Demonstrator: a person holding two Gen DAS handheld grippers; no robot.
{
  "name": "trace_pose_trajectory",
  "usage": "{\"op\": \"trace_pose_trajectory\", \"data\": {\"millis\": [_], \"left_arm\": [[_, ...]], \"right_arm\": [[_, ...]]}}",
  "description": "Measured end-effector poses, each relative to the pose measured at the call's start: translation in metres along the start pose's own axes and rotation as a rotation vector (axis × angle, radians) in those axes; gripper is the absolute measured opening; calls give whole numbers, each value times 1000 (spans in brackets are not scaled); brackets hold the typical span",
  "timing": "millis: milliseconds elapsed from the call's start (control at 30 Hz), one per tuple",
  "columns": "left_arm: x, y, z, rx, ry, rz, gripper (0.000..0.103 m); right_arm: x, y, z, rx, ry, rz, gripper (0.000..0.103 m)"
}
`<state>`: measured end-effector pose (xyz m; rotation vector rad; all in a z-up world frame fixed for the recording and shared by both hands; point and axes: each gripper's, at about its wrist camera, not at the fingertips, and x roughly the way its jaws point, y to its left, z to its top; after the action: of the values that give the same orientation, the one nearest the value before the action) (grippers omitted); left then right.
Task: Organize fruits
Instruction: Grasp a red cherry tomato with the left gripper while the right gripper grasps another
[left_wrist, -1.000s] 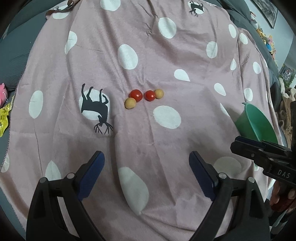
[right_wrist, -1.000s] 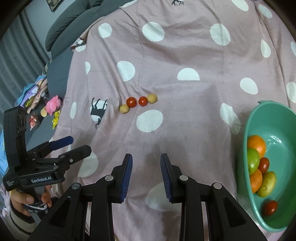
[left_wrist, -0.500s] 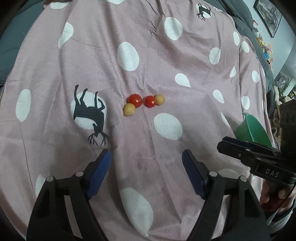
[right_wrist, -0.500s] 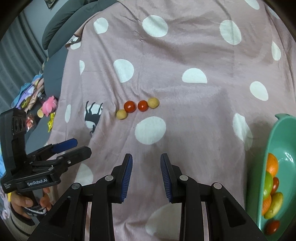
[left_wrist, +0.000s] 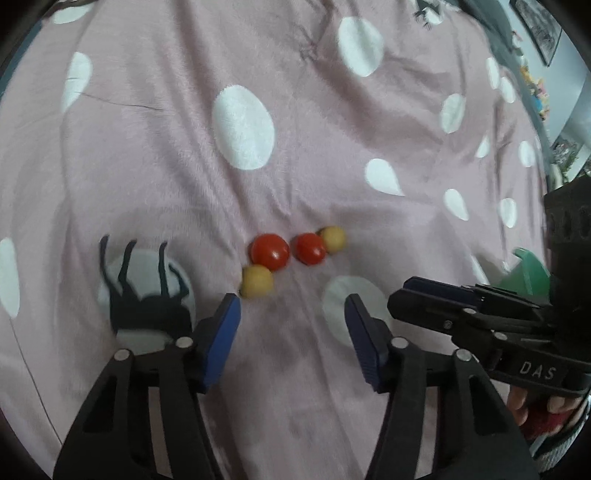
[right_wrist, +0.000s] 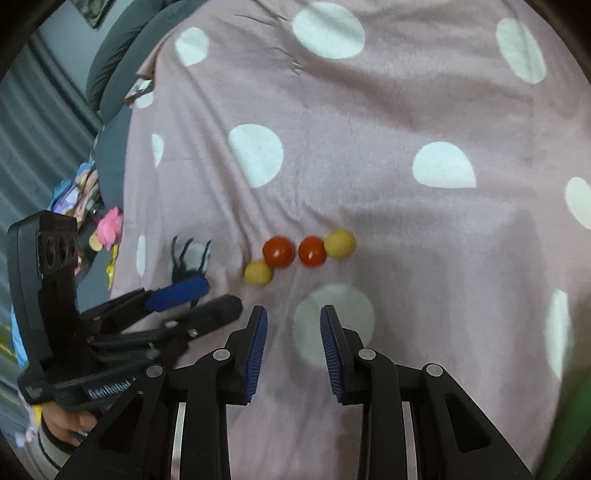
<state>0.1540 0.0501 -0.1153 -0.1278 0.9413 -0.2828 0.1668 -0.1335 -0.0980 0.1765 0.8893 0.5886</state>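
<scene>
Four small fruits lie in a loose row on a pink blanket (left_wrist: 332, 155) with white dots, near the middle of both views. In the left wrist view a yellow fruit (left_wrist: 257, 281) sits lowest and furthest left, touching a red tomato (left_wrist: 270, 251) just above it. A second red tomato (left_wrist: 310, 248) lies a little to the right, touching another yellow fruit (left_wrist: 333, 239) at the right end.

The left gripper (left_wrist: 291, 314) is released, its blue-padded jaws spread wide with nothing between them. The tip of its left pad (left_wrist: 221, 339) sits just beside the lower yellow fruit, not clearly touching it. The right gripper (right_wrist: 291, 321) hangs just below the row in its own view, jaws parted with a narrower gap and holding nothing, above a white dot (right_wrist: 332, 325) of the blanket.

A green bowl (left_wrist: 528, 269) peeks out at the right edge of the left wrist view, mostly hidden behind the right gripper. A black deer print (left_wrist: 147, 291) marks the blanket left of the fruits.
</scene>
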Motion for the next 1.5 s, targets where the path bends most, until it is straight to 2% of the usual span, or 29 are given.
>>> {"op": "trace_pose_trajectory", "data": {"millis": [133, 267, 367, 533, 600, 700, 833, 1067, 1367, 1500], "left_arm": [[26, 2, 16, -3, 33, 0, 49], [40, 0, 29, 32, 36, 28, 47], [52, 1, 34, 47, 52, 46, 40], [60, -3, 37, 95, 57, 87, 38], [61, 0, 37, 98, 49, 101, 28], [56, 10, 37, 46, 28, 48, 28], [46, 11, 34, 49, -10, 57, 28], [25, 30, 28, -13, -51, 0, 28], [16, 35, 24, -14, -65, -10, 28], [16, 31, 23, -16, -62, -8, 28]], "right_arm": [[14, -9, 8, 17, -17, -54, 31], [20, -14, 7, 29, -6, -31, 31], [25, -15, 6, 22, 10, -11, 31], [30, -16, 7, 8, 20, -3, 31], [34, -17, 9, 5, 26, -2, 31], [41, -16, 12, -7, 37, -4, 31], [54, -11, 17, -35, 52, -15, 31], [76, -3, 35, -56, 49, -36, 31], [86, 7, 39, -133, 41, -108, 31], [89, 16, 36, -178, 36, -147, 27]]}}
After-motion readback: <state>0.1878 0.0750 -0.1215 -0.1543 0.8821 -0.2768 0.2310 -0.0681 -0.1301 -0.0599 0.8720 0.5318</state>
